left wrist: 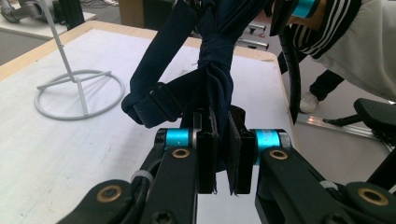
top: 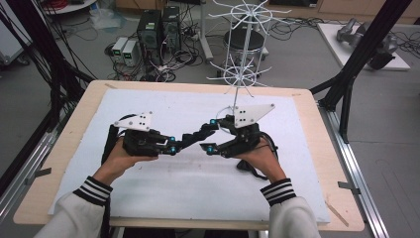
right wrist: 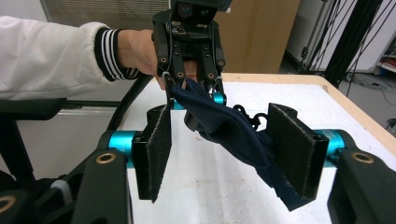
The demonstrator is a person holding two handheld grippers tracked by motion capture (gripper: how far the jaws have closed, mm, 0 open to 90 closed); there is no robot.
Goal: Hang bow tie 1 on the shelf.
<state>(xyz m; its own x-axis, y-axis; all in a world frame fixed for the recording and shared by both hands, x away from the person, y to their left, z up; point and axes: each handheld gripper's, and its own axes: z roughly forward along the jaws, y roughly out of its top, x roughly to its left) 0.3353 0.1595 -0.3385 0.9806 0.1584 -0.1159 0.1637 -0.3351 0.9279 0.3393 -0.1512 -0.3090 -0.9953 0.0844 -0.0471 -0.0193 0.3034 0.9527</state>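
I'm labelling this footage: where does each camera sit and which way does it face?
High view: above the table, looking forward and down; both sleeved forearms, left gripper, right gripper.
Left gripper view: on the left gripper, fingers clamping dark cloth; wire stand beyond.
Right gripper view: on the right gripper, open, facing the person's hand.
All share the cloth.

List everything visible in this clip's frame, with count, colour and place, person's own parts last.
Fabric item: one, dark navy, held between the two grippers above the table.
Wire rack: one, white, ring base on the pad's far side.
Pad: one, white, covering the table.
Table: one, light wood.
Computer towers: two, black, on the floor beyond.
Left hand-held gripper: black, shut on the fabric.
Right hand-held gripper: black, open around it.
Sleeves: two, white, striped cuffs.
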